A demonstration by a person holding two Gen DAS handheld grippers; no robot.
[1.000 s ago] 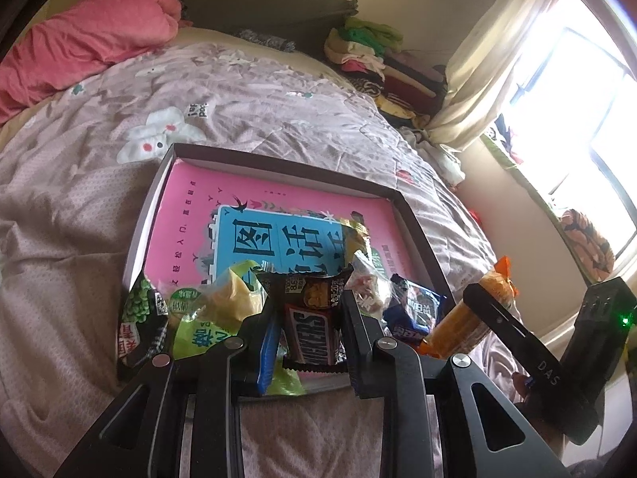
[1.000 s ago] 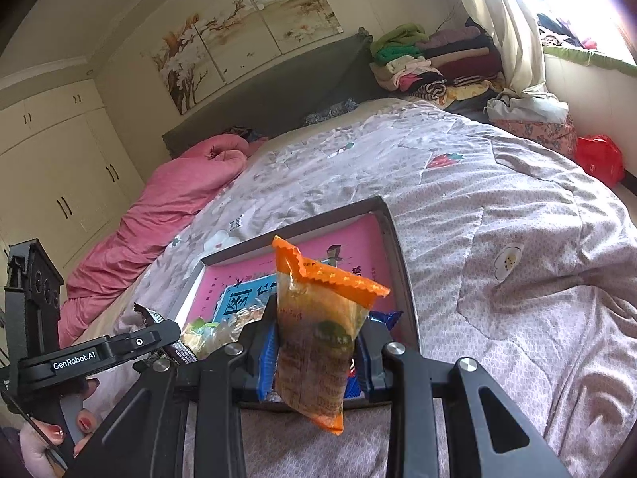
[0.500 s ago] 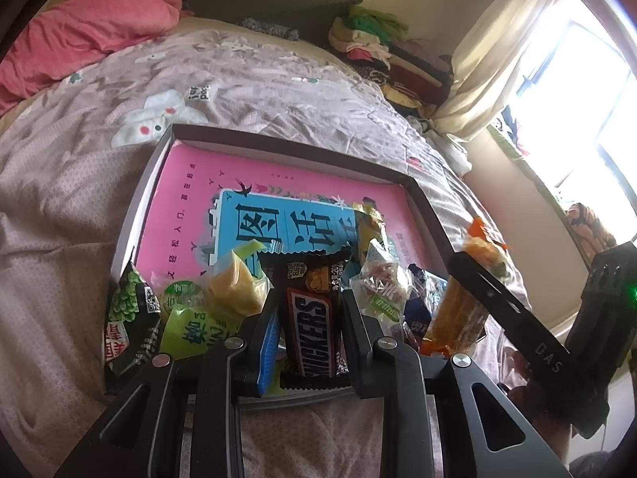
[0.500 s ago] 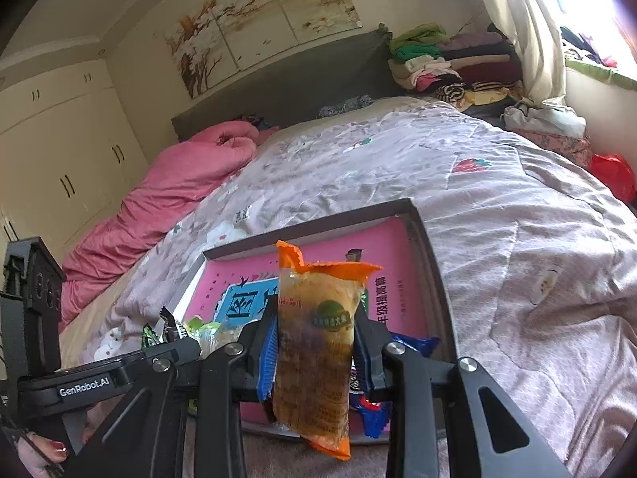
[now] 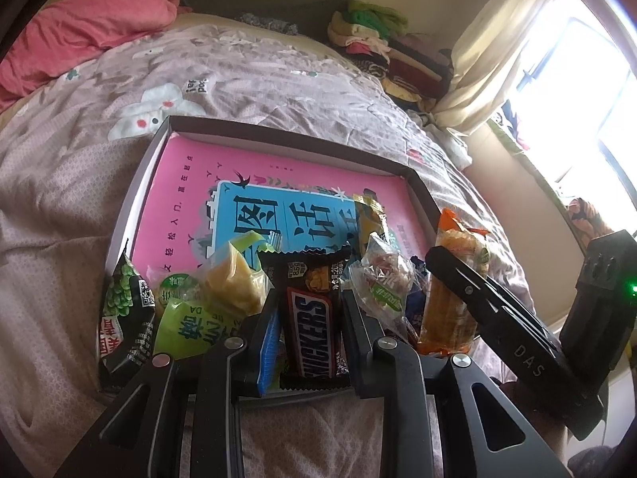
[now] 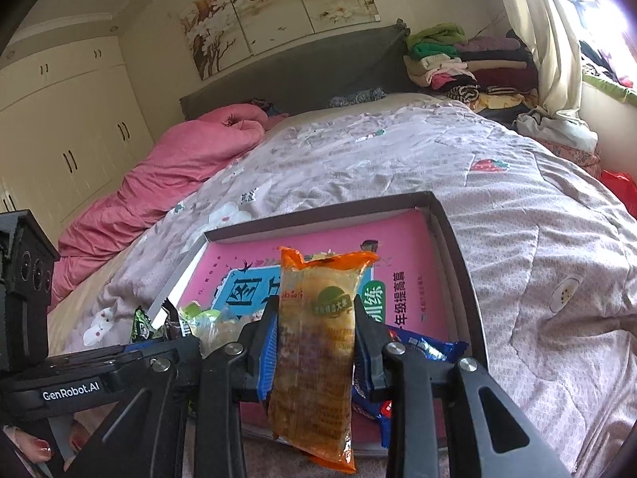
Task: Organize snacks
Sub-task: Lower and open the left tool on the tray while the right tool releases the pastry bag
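Observation:
A shallow dark box (image 5: 278,130) lined with a pink book lies on the bed. My left gripper (image 5: 308,314) is shut on a Snickers bar (image 5: 314,318), held upright over the box's near edge. Around it lie a green pea packet (image 5: 125,310), green and yellow packets (image 5: 207,298) and a clear candy bag (image 5: 384,283). My right gripper (image 6: 314,330) is shut on an orange snack packet (image 6: 314,350), upright above the box's (image 6: 454,247) near right corner; it also shows in the left wrist view (image 5: 452,290). A blue wrapper (image 6: 418,348) lies under it.
The box rests on a grey-pink quilt (image 5: 258,75). A pink duvet (image 6: 167,175) is heaped at the head of the bed. Folded clothes (image 6: 462,59) are stacked at the far right by the curtain (image 5: 489,47). White wardrobes (image 6: 71,127) stand on the left.
Both grippers have moved forward and lower toward the box's near edge, each still holding its snack. The orange packet now stands more upright.

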